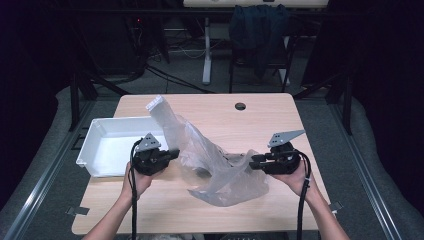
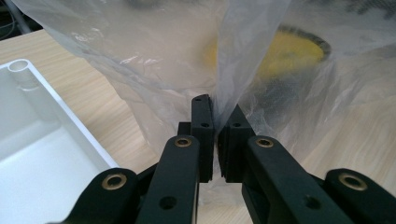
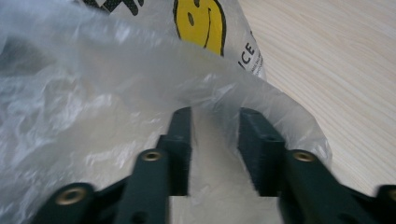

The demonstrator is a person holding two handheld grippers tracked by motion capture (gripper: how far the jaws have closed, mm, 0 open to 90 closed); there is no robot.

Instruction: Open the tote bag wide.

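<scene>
Plastic bag (image 1: 210, 160) film is pinched in the left claw (image 2: 215, 126); the right claw (image 3: 215, 133) is narrowed around a fold, ungripped; tearing is risked if pulled apart

A lab or recording studio, not a home. Shown by black curtains (image 1: 30, 60) hung around a lit workspace, dark metal frame struts (image 1: 82, 87) and floor rails (image 1: 45, 170) boxing in a light wooden desk (image 1: 210, 107) with a cable hole (image 1: 240, 106), loose cables (image 1: 165, 75) trailing over grey carpet, a second height-adjustable desk (image 1: 206, 55) behind, a chair draped with a dark jacket (image 1: 260, 30).
</scene>
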